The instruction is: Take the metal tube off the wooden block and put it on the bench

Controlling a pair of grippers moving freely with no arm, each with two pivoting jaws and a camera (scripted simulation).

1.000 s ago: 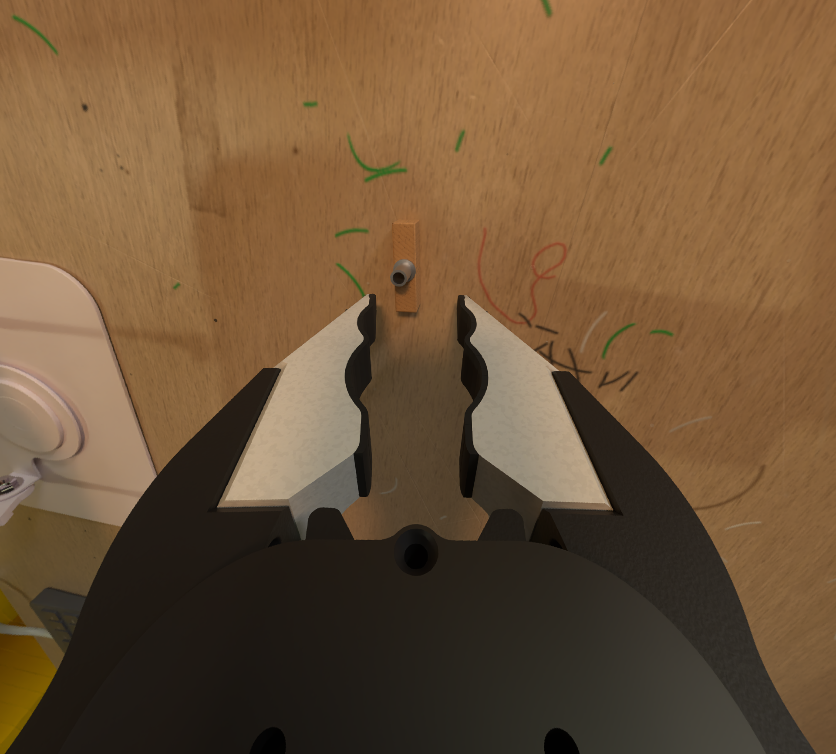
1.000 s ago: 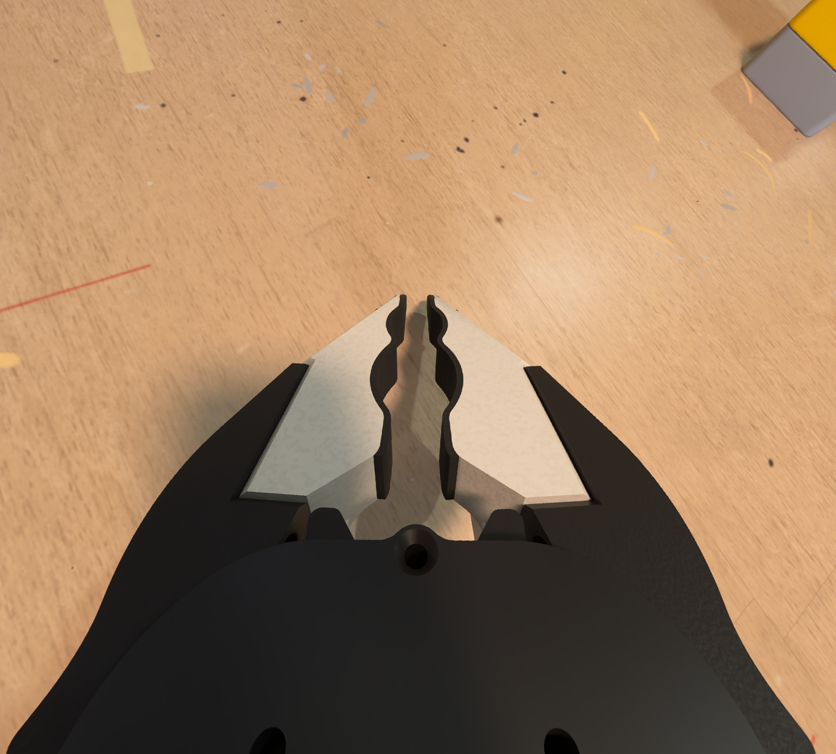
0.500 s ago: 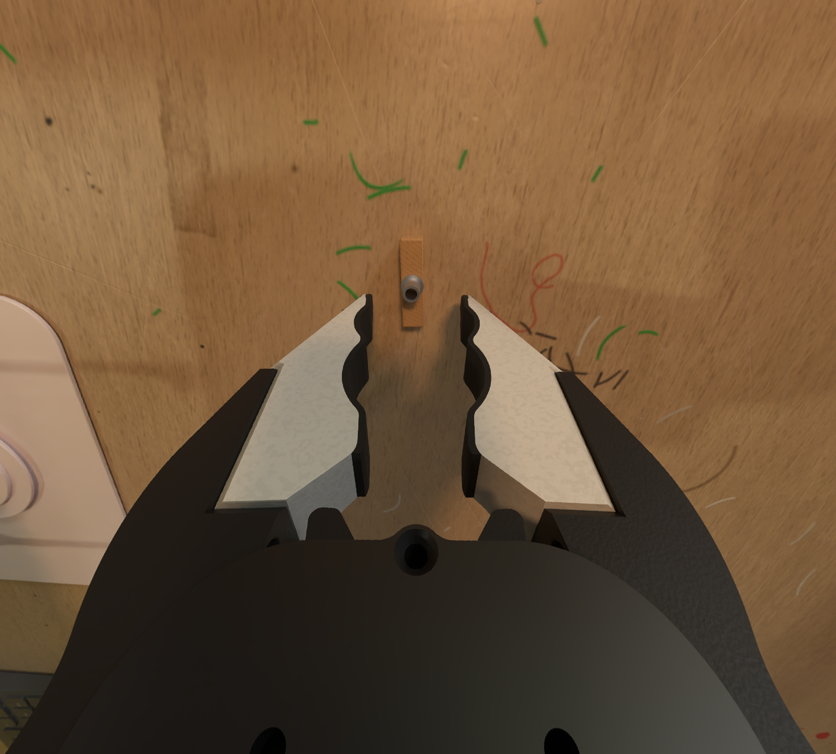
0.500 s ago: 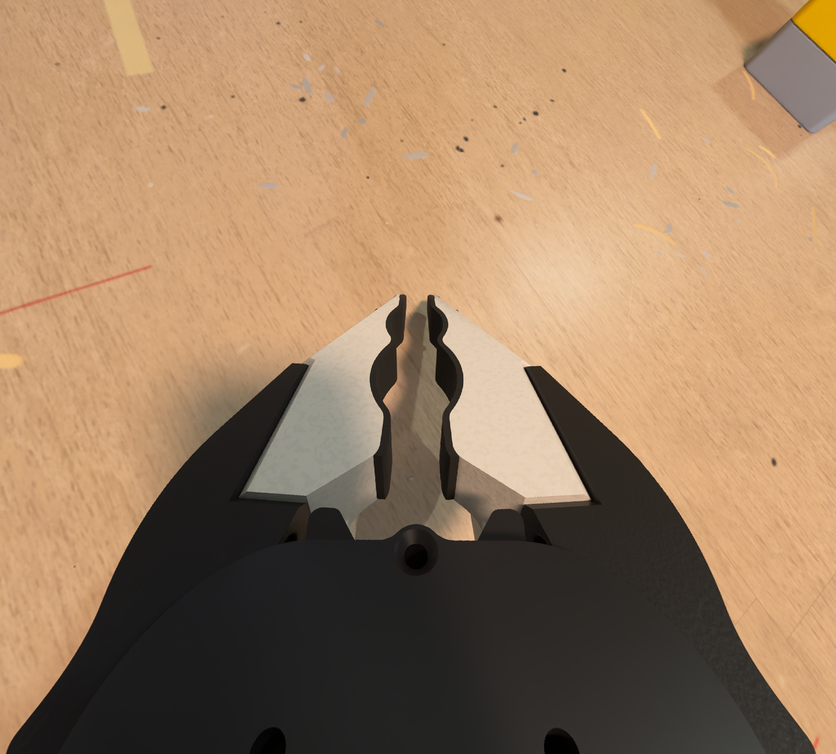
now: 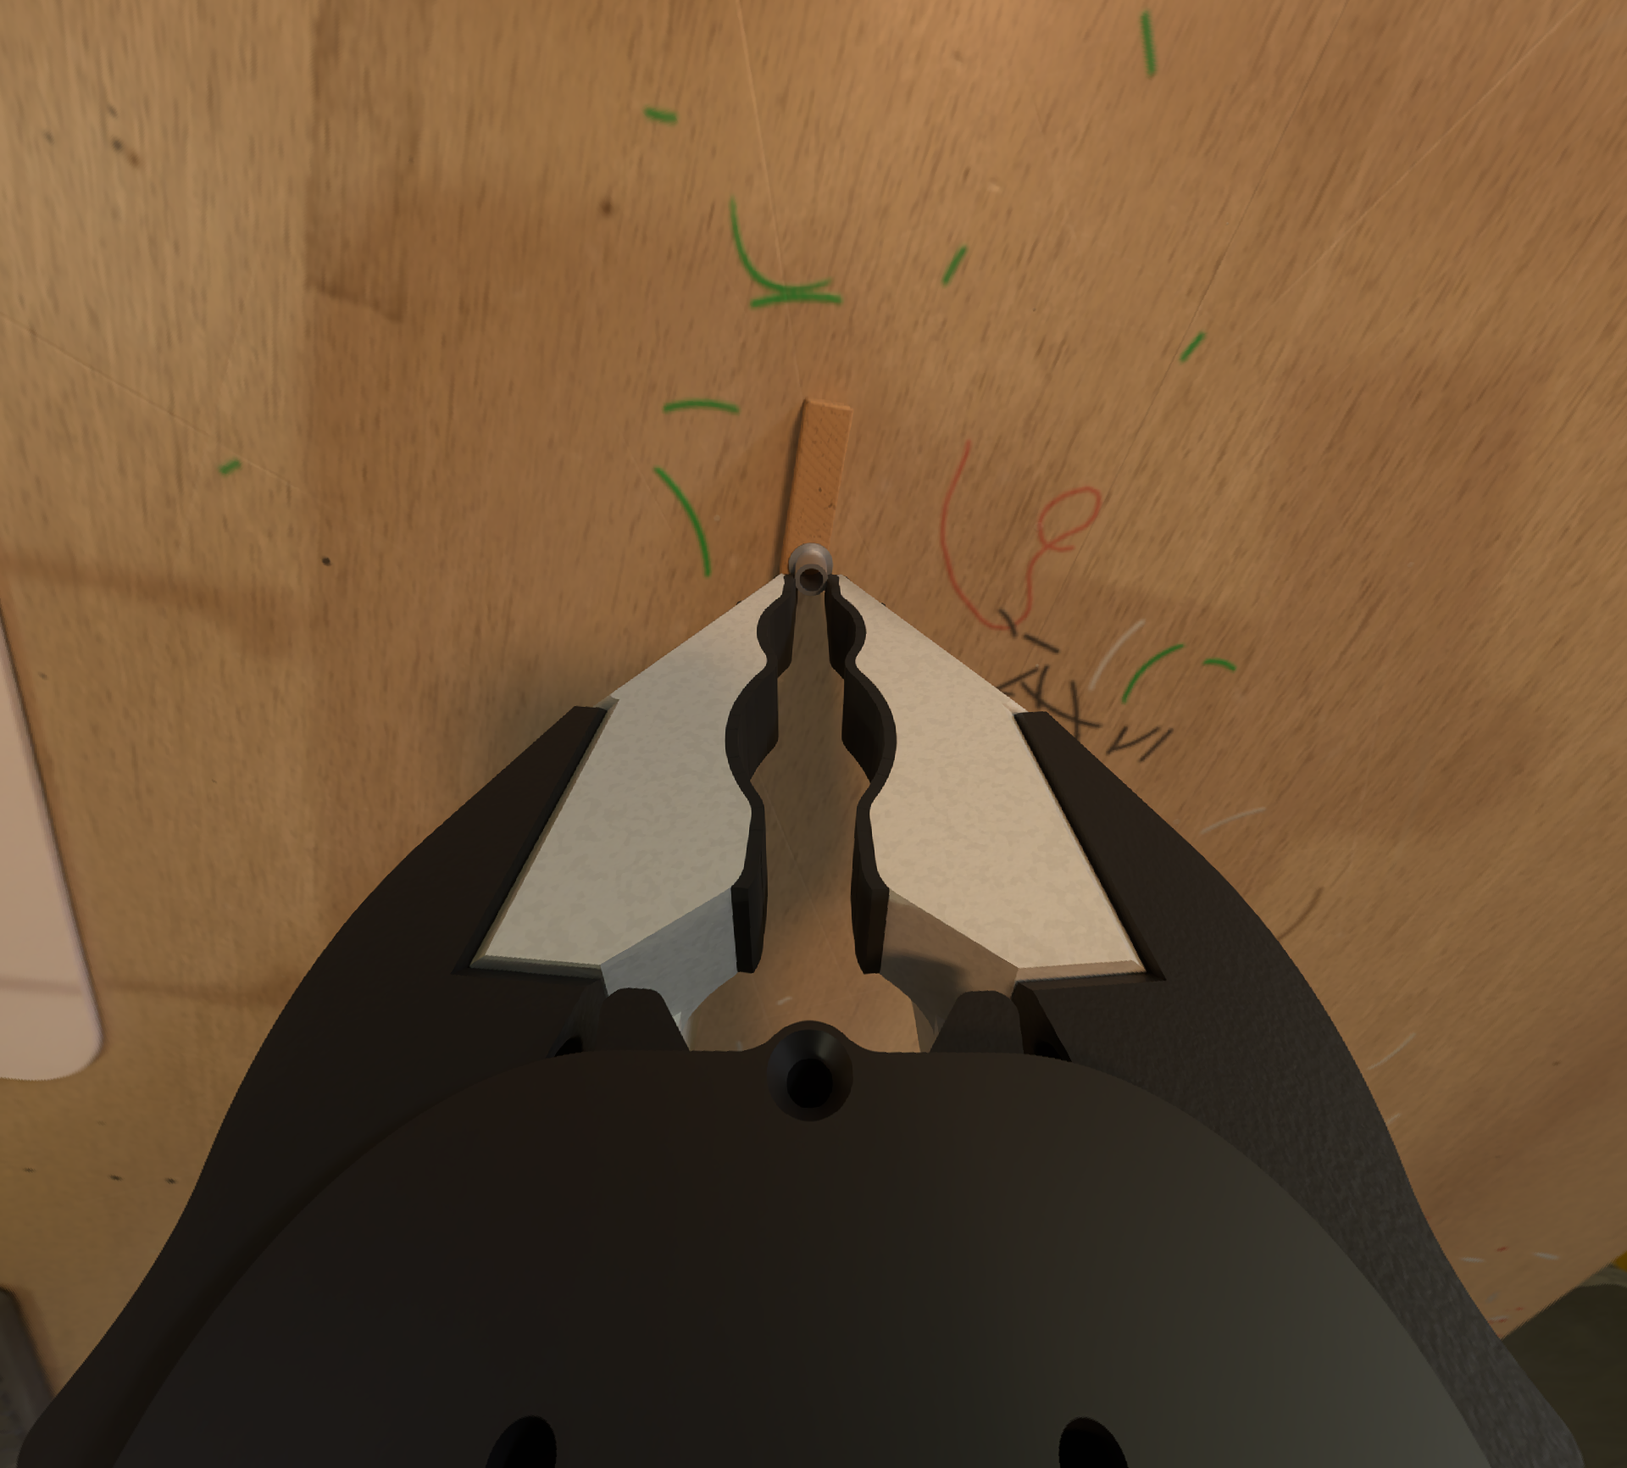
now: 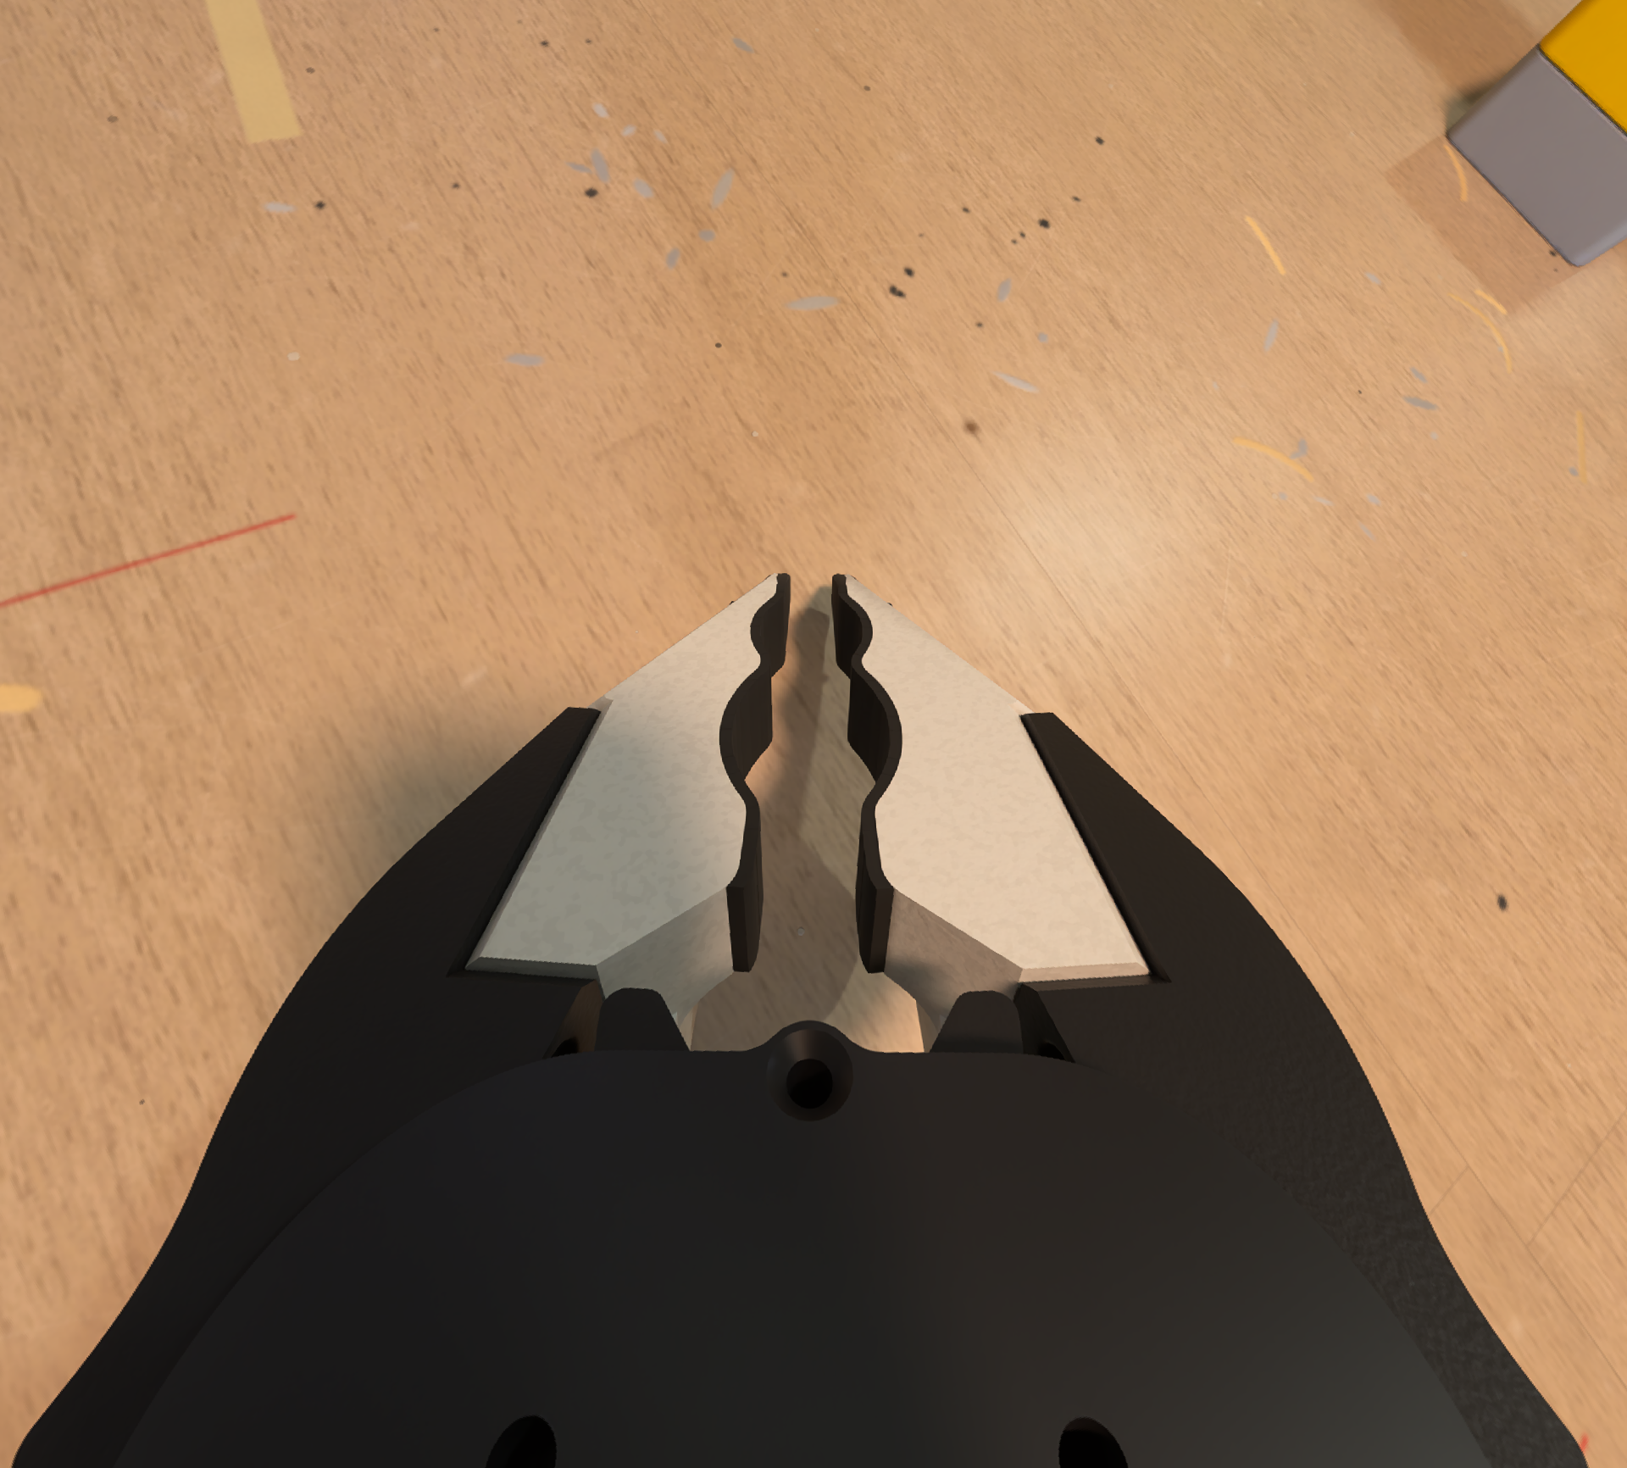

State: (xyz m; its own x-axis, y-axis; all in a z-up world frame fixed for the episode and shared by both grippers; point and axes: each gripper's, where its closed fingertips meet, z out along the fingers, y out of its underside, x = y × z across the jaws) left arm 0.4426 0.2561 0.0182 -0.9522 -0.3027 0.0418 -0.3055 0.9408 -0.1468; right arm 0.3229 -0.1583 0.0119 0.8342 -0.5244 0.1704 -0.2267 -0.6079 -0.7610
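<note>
In the left wrist view, a small grey metal tube (image 5: 810,564) stands upright at the near end of a narrow wooden block (image 5: 824,468) that lies on the bench (image 5: 1233,281). My left gripper (image 5: 810,587) is shut on the tube, which sits pinched between the fingertips with its open top showing just past them. The near end of the block is hidden behind the fingers. In the right wrist view, my right gripper (image 6: 810,589) is shut and empty, held above bare bench. The tube and block do not show there.
A white rounded object (image 5: 35,853) lies at the left edge of the left wrist view. Green, red and dark scribbles mark the bench around the block. A grey block (image 6: 1549,158) and a yellow block (image 6: 1598,39) sit at the right view's upper right.
My left gripper has moved forward to the tube and its jaws have closed on it from open. The right gripper has stayed where it was.
</note>
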